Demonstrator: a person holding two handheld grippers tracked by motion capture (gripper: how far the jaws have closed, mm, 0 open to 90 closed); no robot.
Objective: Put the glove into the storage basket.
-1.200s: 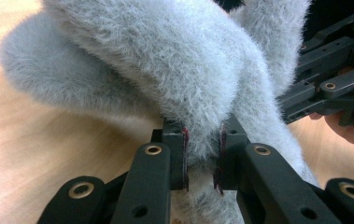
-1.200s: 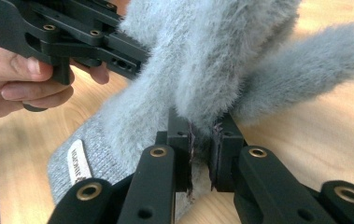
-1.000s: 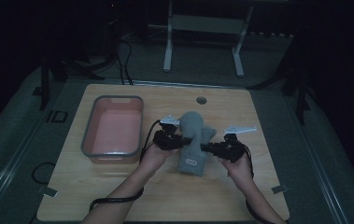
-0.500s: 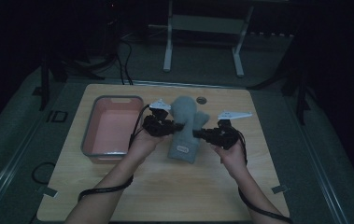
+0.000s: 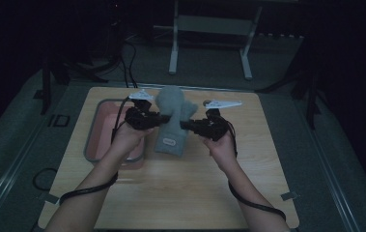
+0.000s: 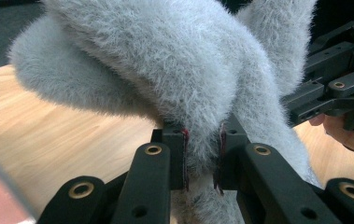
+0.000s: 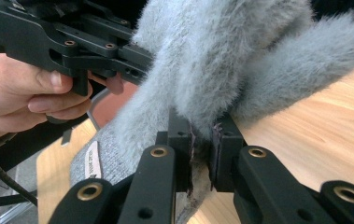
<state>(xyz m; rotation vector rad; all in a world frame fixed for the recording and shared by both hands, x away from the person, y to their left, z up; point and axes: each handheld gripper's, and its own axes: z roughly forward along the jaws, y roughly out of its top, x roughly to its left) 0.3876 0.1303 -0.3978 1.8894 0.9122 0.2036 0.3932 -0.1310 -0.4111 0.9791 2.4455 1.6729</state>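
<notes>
A grey fuzzy mitten [image 5: 172, 120] with a white label near its cuff hangs lifted above the wooden table [image 5: 248, 183], held from both sides. My left gripper [image 5: 157, 119] is shut on its left edge; in the left gripper view the jaws pinch the grey fur [image 6: 202, 154]. My right gripper [image 5: 186, 125] is shut on the right edge, and the right gripper view shows its jaws clamped on the mitten [image 7: 201, 144] with the label [image 7: 92, 158] hanging below. The other hand and its gripper [image 7: 72, 42] appear beyond.
A pink tray [image 5: 102, 130] with a grey rim lies on the table's left part, just under my left hand. A metal stand [image 5: 209, 38] rises behind the table on the dark floor. Cables trail from both grippers along the forearms.
Both grippers have carried the mitten up and away from the person, lifting it off the table; it now hangs between them, nearer the far edge.
</notes>
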